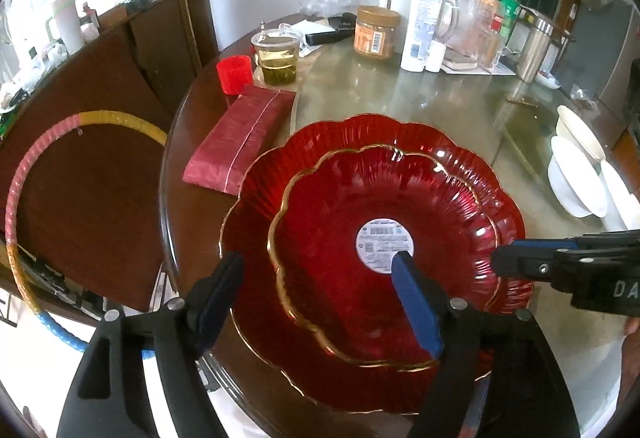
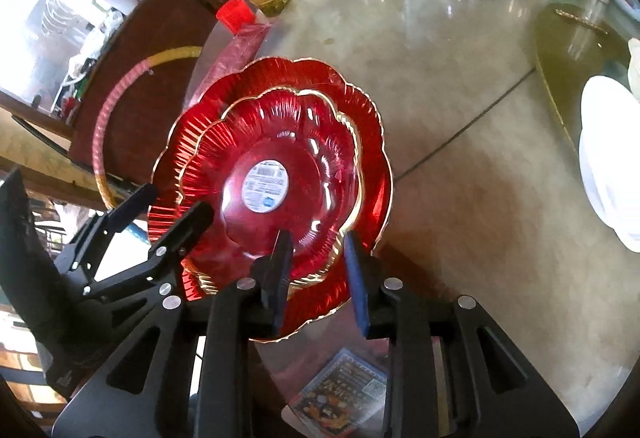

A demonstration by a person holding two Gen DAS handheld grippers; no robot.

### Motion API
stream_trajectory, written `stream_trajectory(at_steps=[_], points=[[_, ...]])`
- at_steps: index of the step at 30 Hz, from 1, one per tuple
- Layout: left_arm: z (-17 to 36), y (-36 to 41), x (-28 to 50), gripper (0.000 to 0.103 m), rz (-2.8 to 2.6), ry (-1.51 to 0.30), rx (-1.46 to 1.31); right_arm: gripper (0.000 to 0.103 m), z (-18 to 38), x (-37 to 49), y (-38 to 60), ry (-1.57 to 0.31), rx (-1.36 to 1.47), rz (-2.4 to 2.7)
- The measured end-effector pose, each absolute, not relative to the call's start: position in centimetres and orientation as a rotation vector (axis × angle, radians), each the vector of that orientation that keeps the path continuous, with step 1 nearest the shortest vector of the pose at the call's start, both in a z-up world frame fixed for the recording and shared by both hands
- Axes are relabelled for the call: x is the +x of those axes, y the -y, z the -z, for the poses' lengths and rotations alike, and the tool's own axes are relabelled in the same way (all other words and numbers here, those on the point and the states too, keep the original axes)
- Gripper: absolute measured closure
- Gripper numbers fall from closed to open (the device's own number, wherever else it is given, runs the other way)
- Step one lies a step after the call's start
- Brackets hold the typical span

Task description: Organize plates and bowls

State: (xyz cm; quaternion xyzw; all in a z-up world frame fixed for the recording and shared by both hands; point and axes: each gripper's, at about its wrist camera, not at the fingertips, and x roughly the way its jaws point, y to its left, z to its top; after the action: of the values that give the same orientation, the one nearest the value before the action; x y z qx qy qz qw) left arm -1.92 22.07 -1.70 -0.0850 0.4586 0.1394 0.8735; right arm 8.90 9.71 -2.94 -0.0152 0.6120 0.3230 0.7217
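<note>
Two red ribbed plates with gold rims sit stacked at the table's near edge: a small plate [image 1: 340, 213] [image 2: 308, 133] with a round white sticker lies centred on a large plate [image 1: 260, 189] [image 2: 374, 157]. My left gripper [image 1: 320, 262] [image 2: 172, 203] stands open wide, straddling the left part of the stack without touching it. My right gripper [image 2: 318, 238] [image 1: 498, 262] is at the small plate's right rim. Its jaws are a little apart with the rim between them, and the pads do not seem to press on it. White bowls [image 1: 576, 177] [image 2: 608, 157] stand stacked at the right.
A dark red fabric pack [image 1: 240, 141], a red cup [image 1: 235, 73] and a plastic cup of yellow liquid [image 1: 276, 57] stand left of the plates. Jars, bottles and a steel flask [image 1: 534, 49] crowd the far side of the glass tabletop [image 1: 400, 97]. A striped hoop [image 1: 24, 177] leans beyond the table.
</note>
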Motion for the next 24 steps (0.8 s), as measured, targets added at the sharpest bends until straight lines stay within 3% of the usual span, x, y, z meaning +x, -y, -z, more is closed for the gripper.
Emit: stream_trajectory(at_steps=[6,8,10,19,21,22,24], points=[[1.3,-22.2,-2.3,0.024,-0.324,-0.943,-0.163,0.076,2.1,8.7,-8.5,-1.325,0.019,-0.719],[1.2,-22.2,-2.4,0.024,-0.334,-0.937,-0.165,0.061,1.9,8.7,-8.2,-1.315,0.033,-0.712],[1.0,-22.2,-2.3,0.024,-0.341,-0.933,-0.161,0.056,1.7,8.8,-7.8,-1.305,0.057,-0.717],[0.5,-21.5,-2.4,0.024,-0.361,-0.915,-0.126,0.055,0.8,9.2,-4.4,-1.25,0.263,-0.759],[0.1,-21.2,-2.5,0.024,-0.356,-0.897,-0.126,0.044,0.8,9.1,-3.0,-1.234,0.331,-0.783],[-0.2,-21.0,-2.6,0.024,-0.352,-0.88,-0.13,0.033,0.7,9.1,-1.7,-1.208,0.39,-0.798],[-0.9,-20.7,-2.9,0.024,-0.338,-0.836,-0.155,0.027,0.5,9.1,0.3,-1.16,0.459,-0.794]])
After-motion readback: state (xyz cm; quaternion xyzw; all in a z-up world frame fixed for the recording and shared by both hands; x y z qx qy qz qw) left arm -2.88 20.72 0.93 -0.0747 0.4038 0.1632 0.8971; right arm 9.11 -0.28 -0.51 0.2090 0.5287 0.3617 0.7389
